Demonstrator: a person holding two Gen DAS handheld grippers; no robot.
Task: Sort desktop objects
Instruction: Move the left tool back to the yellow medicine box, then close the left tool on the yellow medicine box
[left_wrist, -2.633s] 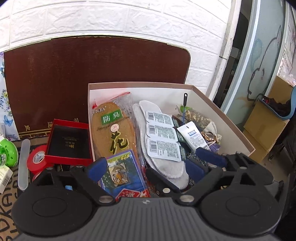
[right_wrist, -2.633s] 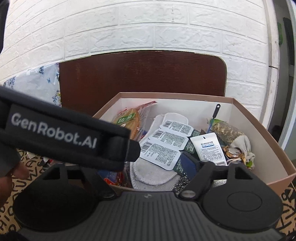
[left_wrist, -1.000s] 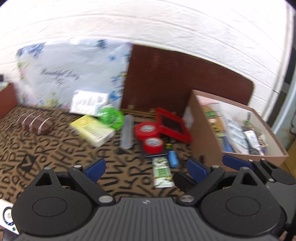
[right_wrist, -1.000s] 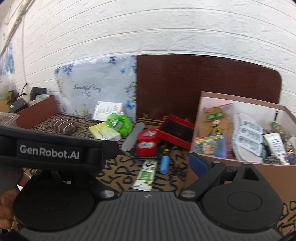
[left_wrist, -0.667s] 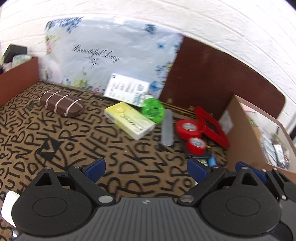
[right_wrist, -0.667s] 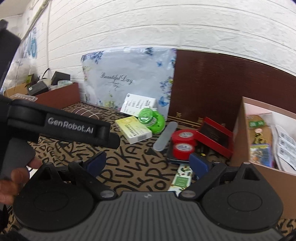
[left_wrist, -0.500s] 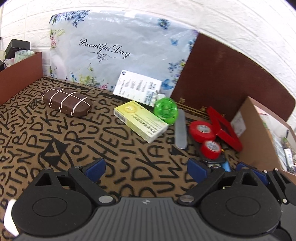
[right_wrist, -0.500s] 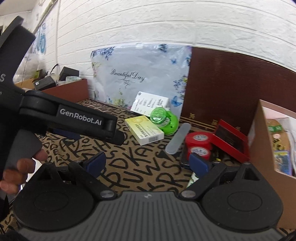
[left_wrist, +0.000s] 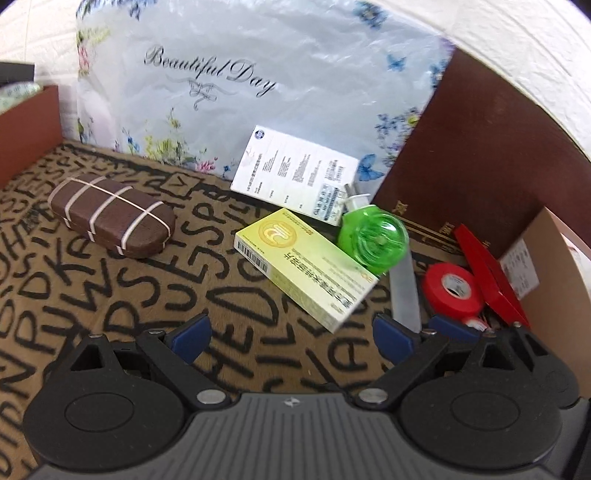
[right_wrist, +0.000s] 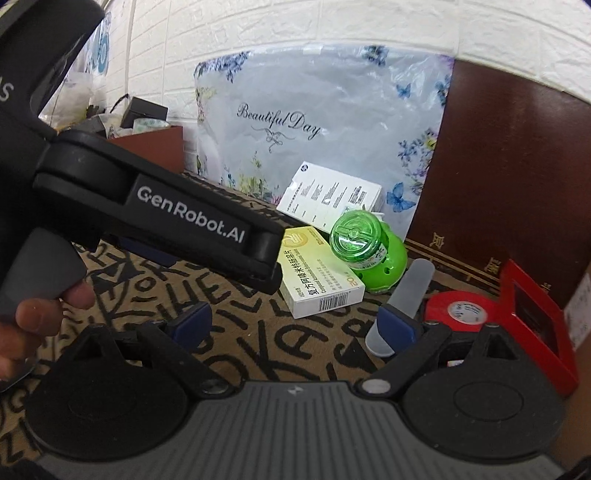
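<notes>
Left gripper (left_wrist: 290, 334) hovers low over the letter-print mat (left_wrist: 74, 295), jaws spread wide, nothing between them. The blue pads (left_wrist: 190, 332) sit either side of bare mat, with the near end of the yellow-green medicine box (left_wrist: 306, 266) just ahead of the gap. The box lies flat on the mat, tilted diagonally, barcode at its far-left end.

Right gripper (right_wrist: 293, 325) is also spread wide and empty, held low. From its camera the left gripper's black body (printed "GenRobot.AI") crosses the left half of the view, with the person's hand (right_wrist: 33, 321) on its grey trigger.

Other items on the mat:
- brown glasses case (left_wrist: 110, 225) with pale stripes, well left of the box
- green round mosquito-repellent heater (left_wrist: 373, 240), touching the box's far-right edge (white plug sticks up behind it)
- white medicine box (left_wrist: 295, 181) leaning against the floral "Beautiful Day" plastic bag (left_wrist: 258, 85)
- frosted plastic stick (right_wrist: 406, 299) lying right of the green heater
- red tape roll (left_wrist: 452, 290), a second one partly hidden behind the left gripper's right finger
- red box lid (right_wrist: 532, 314) standing tilted against the cardboard box (left_wrist: 554, 280) at far right

A dark brown board (right_wrist: 517, 166) stands against the white brick wall (right_wrist: 295, 22).
</notes>
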